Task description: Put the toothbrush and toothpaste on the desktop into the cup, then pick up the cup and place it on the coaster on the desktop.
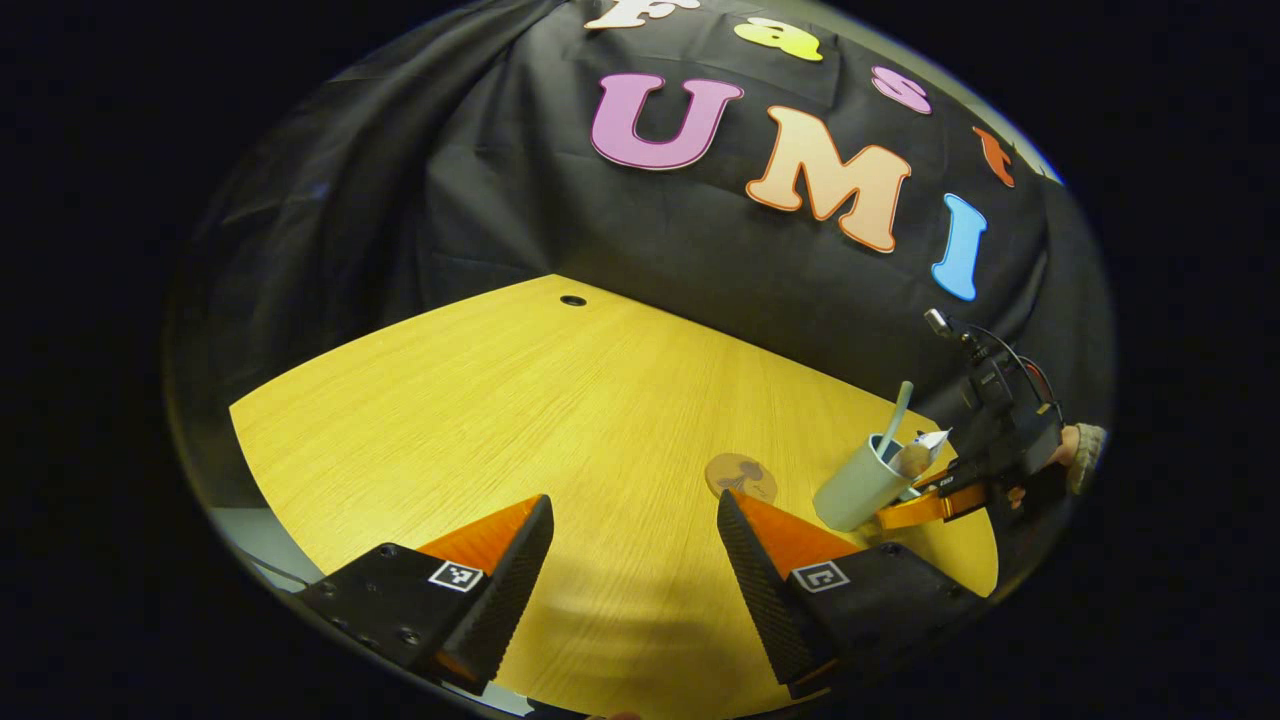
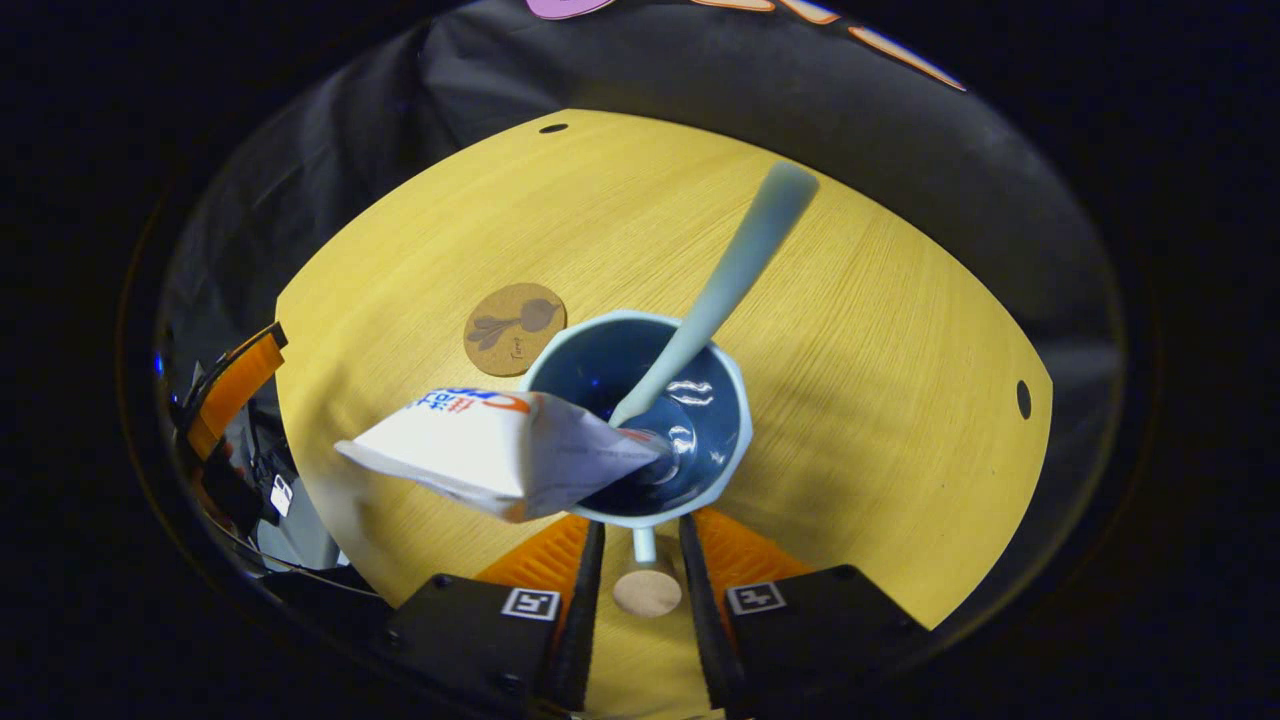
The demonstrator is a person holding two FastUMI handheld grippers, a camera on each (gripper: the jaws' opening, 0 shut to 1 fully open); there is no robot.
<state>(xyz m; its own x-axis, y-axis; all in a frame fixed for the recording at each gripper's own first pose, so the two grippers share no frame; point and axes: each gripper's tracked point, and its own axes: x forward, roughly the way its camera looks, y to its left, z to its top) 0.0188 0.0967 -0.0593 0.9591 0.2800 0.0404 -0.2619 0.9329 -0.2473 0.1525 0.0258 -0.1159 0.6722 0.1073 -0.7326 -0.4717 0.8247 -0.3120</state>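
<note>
Left gripper view: left gripper low over the desktop, fingers wide apart w/ nothing between. Coaster just beyond; cup w/ toothbrush and toothpaste far right, near the edge.

Right gripper view: right gripper fingers close together around the cup's handle; contact unclear. Tube print unreadable. Coaster sits just far-left of the cup; open wood beyond.

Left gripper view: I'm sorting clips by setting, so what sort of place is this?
Probably a recording booth staged as a bathroom counter: a bare wooden desktop backed by draped black cloth, with only a cup holding a toothbrush and toothpaste, and a coaster beside it.
</note>
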